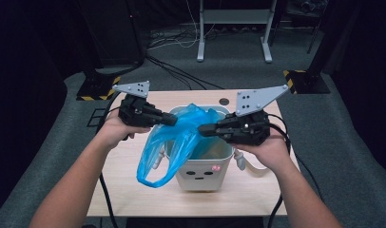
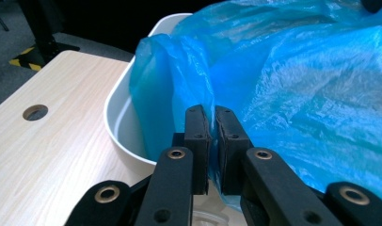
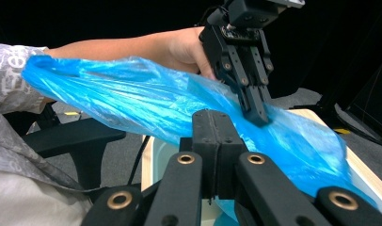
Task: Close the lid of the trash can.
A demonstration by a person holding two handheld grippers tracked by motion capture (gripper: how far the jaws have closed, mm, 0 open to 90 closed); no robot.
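Bag (image 1: 174,142) of thin blue plastic, draped over the white bin (image 1: 200,175) on the table (image 1: 134,190). I keep my left gripper (image 1: 171,119) and right gripper (image 1: 204,128) pinched shut on its film at opposite sides. Light, limp and slippery, I judge; best held at the rim.

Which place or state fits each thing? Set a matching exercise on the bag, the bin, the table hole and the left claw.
Things:
1 blue plastic bag
2 white bin
3 round hole in the table
4 left claw

Descriptions:
A beyond the bin, on the tabletop
B draped over the bin's rim
C stands on the table, face drawn on its front
D shut on the bag's edge

Pairs: 1-B, 2-C, 3-A, 4-D
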